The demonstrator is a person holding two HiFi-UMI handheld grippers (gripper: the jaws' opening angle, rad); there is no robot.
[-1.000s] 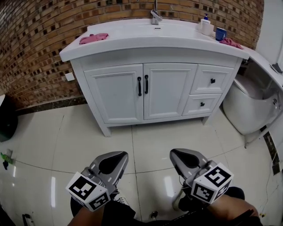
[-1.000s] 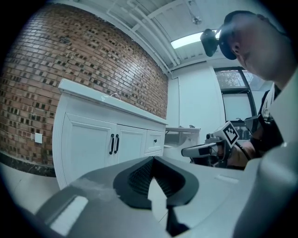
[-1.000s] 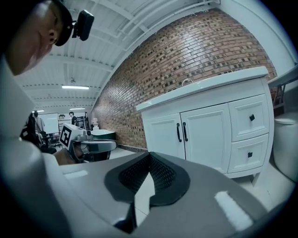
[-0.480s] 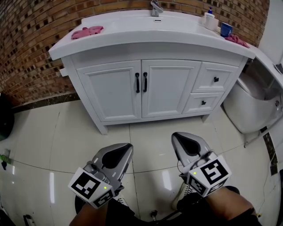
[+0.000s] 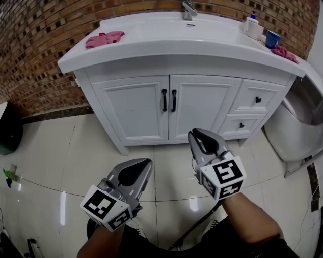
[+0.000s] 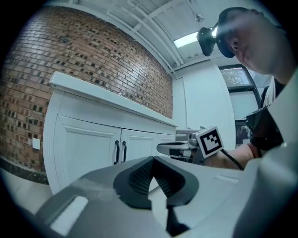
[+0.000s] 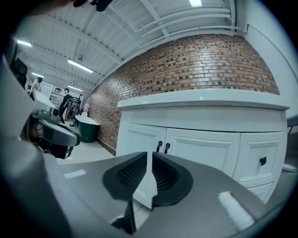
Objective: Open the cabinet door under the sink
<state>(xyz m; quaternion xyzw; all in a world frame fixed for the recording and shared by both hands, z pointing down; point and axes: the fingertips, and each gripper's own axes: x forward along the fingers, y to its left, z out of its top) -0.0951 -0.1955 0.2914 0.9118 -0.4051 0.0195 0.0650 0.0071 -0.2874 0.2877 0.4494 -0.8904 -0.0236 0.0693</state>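
The white vanity cabinet under the sink has two doors, the left door (image 5: 136,108) and the right door (image 5: 201,106), both closed. Each carries a black vertical handle (image 5: 164,100) (image 5: 173,100) at the centre seam. My right gripper (image 5: 195,134) hovers over the floor tiles just short of the right door, below the handles (image 7: 159,146). Its jaws are opening, a thin gap shows between the pads (image 7: 149,156), and nothing is in it. My left gripper (image 5: 143,164) hangs farther back and lower left. It is shut and empty (image 6: 153,159).
Drawers (image 5: 257,95) (image 5: 241,125) sit right of the doors. The countertop (image 5: 151,48) bears a pink cloth (image 5: 105,38), a faucet (image 5: 189,9), a soap bottle (image 5: 251,25) and a blue cup (image 5: 272,39). A white fixture (image 5: 303,116) stands at the right, a black bin (image 5: 9,128) at the left.
Both grippers moved forward toward the cabinet, the right one farther and with a roll of the wrist. The right jaws went from shut to slightly parted.
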